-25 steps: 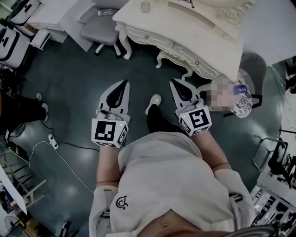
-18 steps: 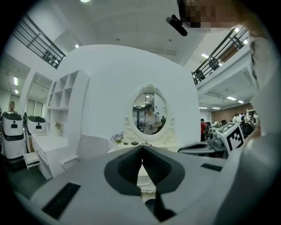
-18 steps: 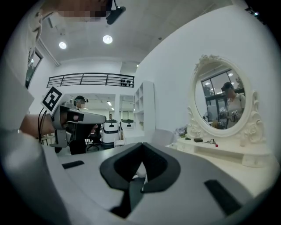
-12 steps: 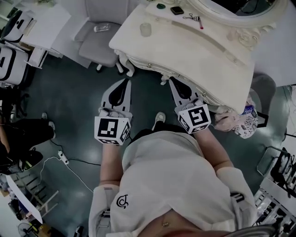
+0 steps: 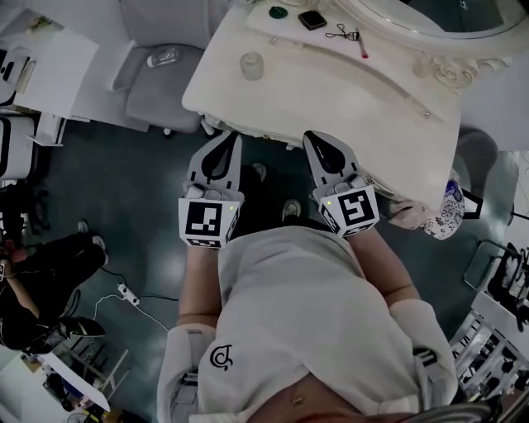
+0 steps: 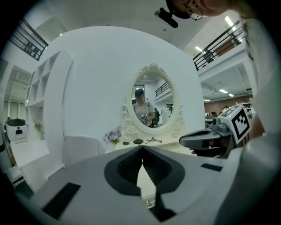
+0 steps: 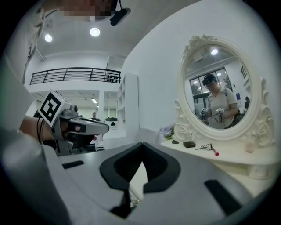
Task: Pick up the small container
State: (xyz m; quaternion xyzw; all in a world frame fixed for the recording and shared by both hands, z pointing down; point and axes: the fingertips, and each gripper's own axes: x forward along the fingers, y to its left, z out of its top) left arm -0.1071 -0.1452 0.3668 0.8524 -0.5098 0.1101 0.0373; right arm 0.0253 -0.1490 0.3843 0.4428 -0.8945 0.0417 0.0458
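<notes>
The small container is a clear little jar (image 5: pixel 251 64) that stands on the white vanity table (image 5: pixel 372 99), near its front left corner. My left gripper (image 5: pixel 222 144) is shut and empty. It points at the table's front edge, just short of it and below the jar. My right gripper (image 5: pixel 314 140) is alongside, also shut with nothing in it, its tips at the table's edge. The left gripper view shows the left gripper (image 6: pixel 142 149) with its jaws closed and the right gripper (image 6: pixel 199 139) beside it. I cannot make out the jar in either gripper view.
At the back of the table lie a dark green lid (image 5: pixel 278 12), a black box (image 5: pixel 312 20), an eyelash curler (image 5: pixel 340 33) and a pink stick (image 5: pixel 361 45), before an oval mirror (image 6: pixel 152 103). A grey chair (image 5: pixel 157 49) stands left of the table. A person (image 5: pixel 37 285) is at the far left on the floor.
Both grippers have moved forward together from open floor up to the vanity's front edge. Their jaws have stayed shut. The table and jar now sit closer in the head view.
</notes>
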